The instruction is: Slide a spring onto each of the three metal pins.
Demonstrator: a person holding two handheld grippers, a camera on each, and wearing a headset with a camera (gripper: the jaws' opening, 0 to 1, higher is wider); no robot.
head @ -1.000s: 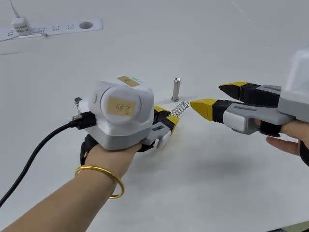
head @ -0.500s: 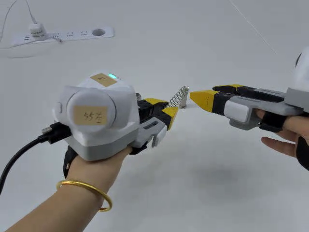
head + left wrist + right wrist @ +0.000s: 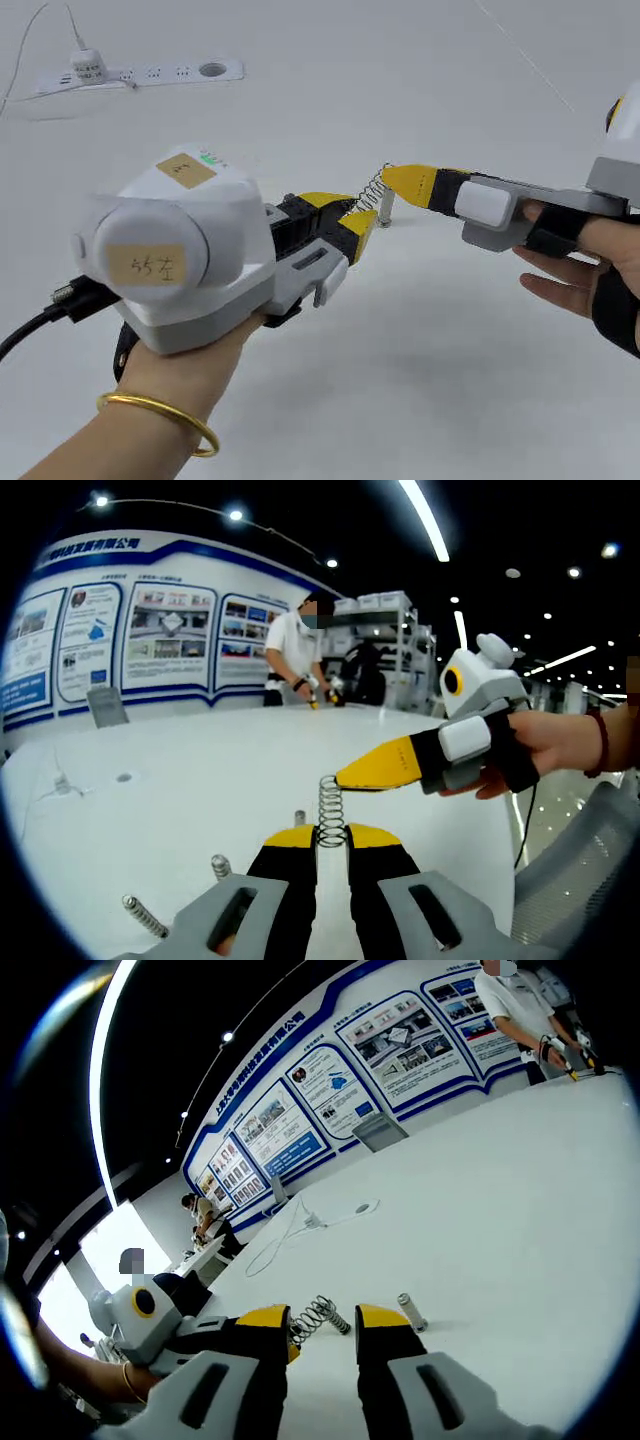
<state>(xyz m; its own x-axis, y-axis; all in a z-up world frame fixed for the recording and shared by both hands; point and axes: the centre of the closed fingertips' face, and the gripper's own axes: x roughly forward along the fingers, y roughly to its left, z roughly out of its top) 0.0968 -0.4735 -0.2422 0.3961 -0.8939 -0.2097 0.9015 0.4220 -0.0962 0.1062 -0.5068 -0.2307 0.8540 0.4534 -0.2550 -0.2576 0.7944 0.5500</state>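
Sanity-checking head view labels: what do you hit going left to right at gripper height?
Cable → left gripper → spring → right gripper.

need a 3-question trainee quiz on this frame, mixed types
1. True or false: the left gripper is shut on the spring.
2. What is nearest the spring's free end? A) right gripper B) bracelet C) cable
3. Short answer: in the head view, what stands upright on the table just below the right gripper's tip?

Key: 1 true; 2 A; 3 the pin
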